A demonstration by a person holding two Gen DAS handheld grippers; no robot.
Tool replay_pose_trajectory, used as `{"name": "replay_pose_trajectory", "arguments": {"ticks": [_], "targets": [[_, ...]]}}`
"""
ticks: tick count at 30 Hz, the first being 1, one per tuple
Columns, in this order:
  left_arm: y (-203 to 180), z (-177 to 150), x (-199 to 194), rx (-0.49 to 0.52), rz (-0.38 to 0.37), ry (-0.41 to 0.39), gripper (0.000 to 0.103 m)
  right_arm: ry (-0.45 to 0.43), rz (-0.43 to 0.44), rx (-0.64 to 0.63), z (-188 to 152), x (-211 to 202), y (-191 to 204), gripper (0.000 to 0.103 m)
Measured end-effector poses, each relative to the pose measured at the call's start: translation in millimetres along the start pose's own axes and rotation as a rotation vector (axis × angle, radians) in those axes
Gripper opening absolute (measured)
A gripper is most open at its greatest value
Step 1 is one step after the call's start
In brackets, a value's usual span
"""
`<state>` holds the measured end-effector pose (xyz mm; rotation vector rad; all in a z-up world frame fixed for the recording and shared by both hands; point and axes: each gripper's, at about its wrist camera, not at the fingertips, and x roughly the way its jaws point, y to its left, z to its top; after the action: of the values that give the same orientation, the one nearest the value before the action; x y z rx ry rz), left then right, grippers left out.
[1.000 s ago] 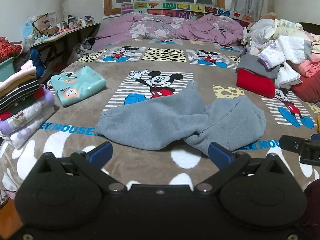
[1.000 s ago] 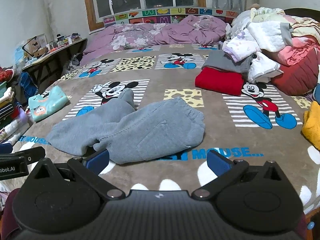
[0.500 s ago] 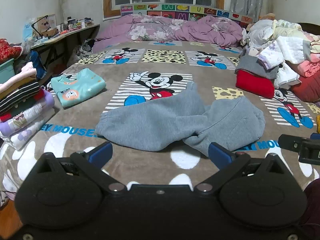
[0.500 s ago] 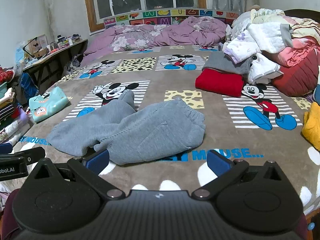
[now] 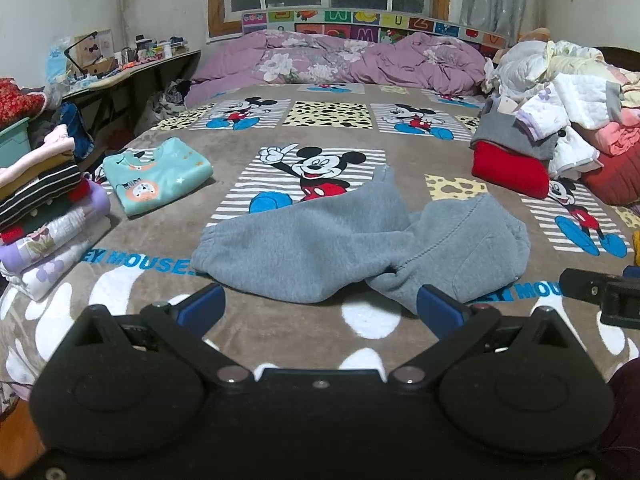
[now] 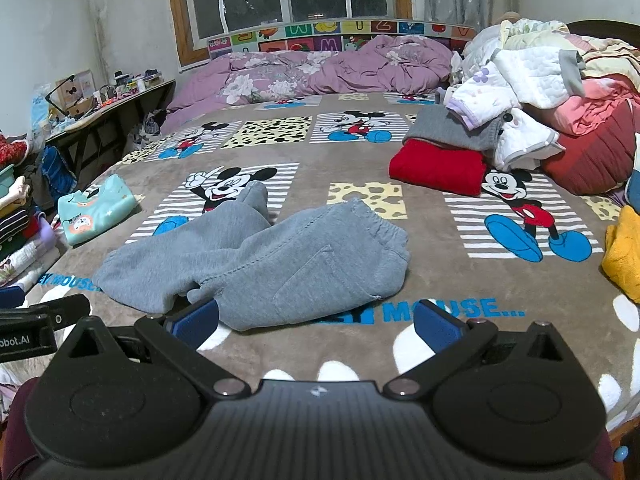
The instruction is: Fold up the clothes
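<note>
Grey sweatpants lie crumpled on the Mickey Mouse blanket, legs crossed over each other; they also show in the right wrist view. My left gripper is open and empty, just short of the pants' near edge. My right gripper is open and empty, its left fingertip close to the pants' near edge. The right gripper's body shows at the right edge of the left wrist view.
A stack of folded clothes and a folded teal shirt lie at the left. A pile of unfolded clothes with a red garment sits at the right. A yellow garment lies at the far right. A purple duvet lies at the back.
Both views have tilted up very slightly. The pants have not moved and both grippers stay open.
</note>
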<state>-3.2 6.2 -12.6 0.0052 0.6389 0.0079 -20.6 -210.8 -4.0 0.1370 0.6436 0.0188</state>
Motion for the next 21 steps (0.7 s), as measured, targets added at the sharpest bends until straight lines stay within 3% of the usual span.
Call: {"name": "replay_pose_trajectory", "arguments": {"ticks": [21], "targets": [[0.1, -1.3, 4.4, -0.004, -0.008, 0.0, 0.103, 0.009, 0.005, 0.002, -1.0, 5.9, -0.4, 0.103]]}}
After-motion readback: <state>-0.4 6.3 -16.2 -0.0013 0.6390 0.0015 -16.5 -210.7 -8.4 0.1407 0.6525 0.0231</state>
